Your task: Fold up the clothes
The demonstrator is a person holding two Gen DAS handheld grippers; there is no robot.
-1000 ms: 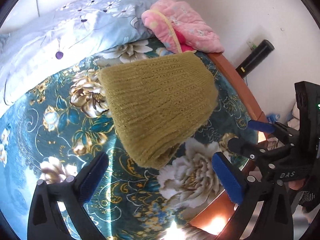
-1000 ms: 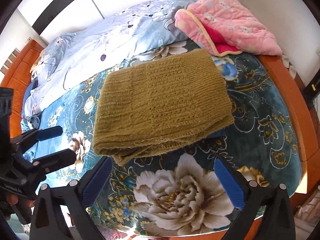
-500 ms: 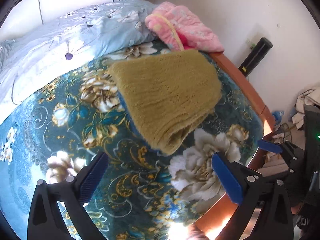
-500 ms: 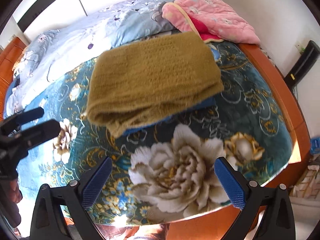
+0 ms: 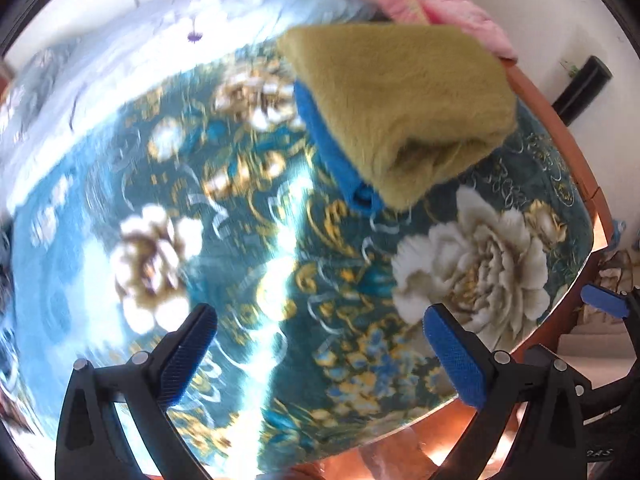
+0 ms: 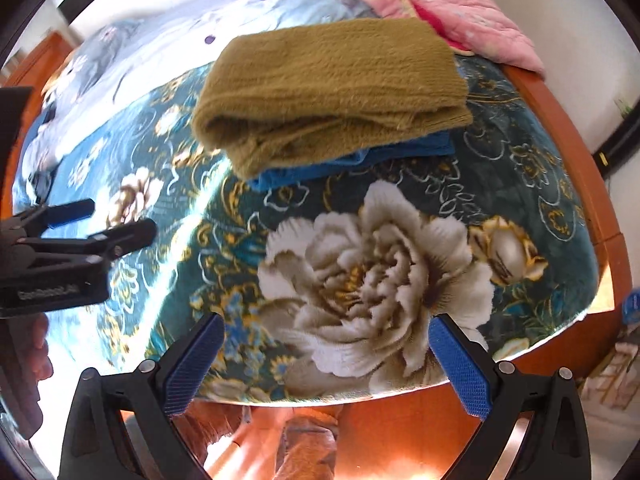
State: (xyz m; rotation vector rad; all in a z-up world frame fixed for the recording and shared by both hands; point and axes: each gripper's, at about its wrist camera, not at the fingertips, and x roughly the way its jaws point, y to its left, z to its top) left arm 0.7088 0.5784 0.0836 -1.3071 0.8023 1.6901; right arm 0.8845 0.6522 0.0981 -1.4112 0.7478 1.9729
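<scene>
A folded olive-green knit sweater (image 5: 404,104) lies on a folded blue garment (image 5: 332,148) on the teal floral bedspread (image 5: 256,248). It also shows in the right wrist view (image 6: 332,92), with the blue garment (image 6: 356,162) peeking out under it. My left gripper (image 5: 320,356) is open and empty, well short of the pile, over the bedspread. My right gripper (image 6: 326,368) is open and empty at the bed's near edge. The left gripper also shows at the left of the right wrist view (image 6: 104,224).
A pink quilted blanket (image 6: 452,12) lies behind the pile by the wall. A pale blue floral duvet (image 6: 168,36) covers the far side. The wooden bed frame (image 6: 576,160) runs along the right. A black cylinder (image 5: 584,84) stands by the wall.
Both grippers have drawn back from the folded pile toward the bed's near edge, so the pile looks farther away. The blue garment under the sweater has come into sight. The view is motion-blurred.
</scene>
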